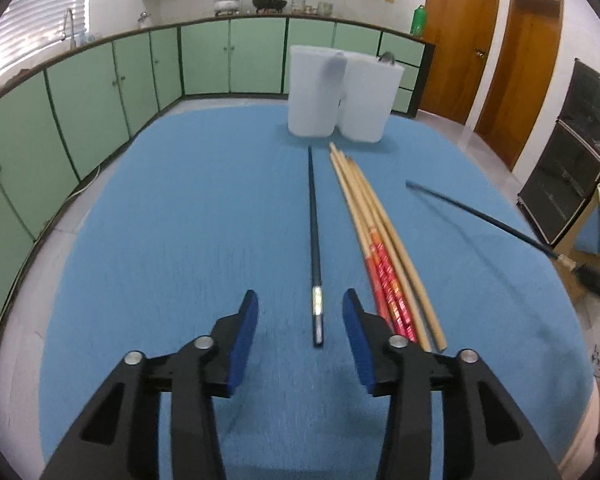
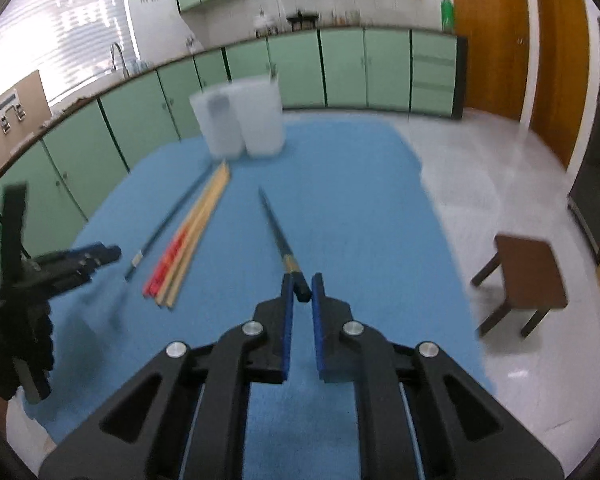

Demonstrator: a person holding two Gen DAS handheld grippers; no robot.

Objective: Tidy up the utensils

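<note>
Chopstick (image 2: 278, 236) clamped in right hand-held gripper (image 2: 301, 292) points toward containers (image 2: 240, 120); left (image 1: 300, 312) gapes apart.

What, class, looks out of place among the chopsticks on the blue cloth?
One dark chopstick lies askew, angled away from the bundle of wooden chopsticks and the straight dark chopstick; the right gripper is gripping its end.

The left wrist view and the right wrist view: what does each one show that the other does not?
Only the left wrist view shows the open left gripper from behind, straddling a dark chopstick's near end.

Only the right wrist view shows the brown stool on the floor, and the right gripper shut on a second dark chopstick.

Both show the blue cloth, the wooden chopsticks and two white containers.
</note>
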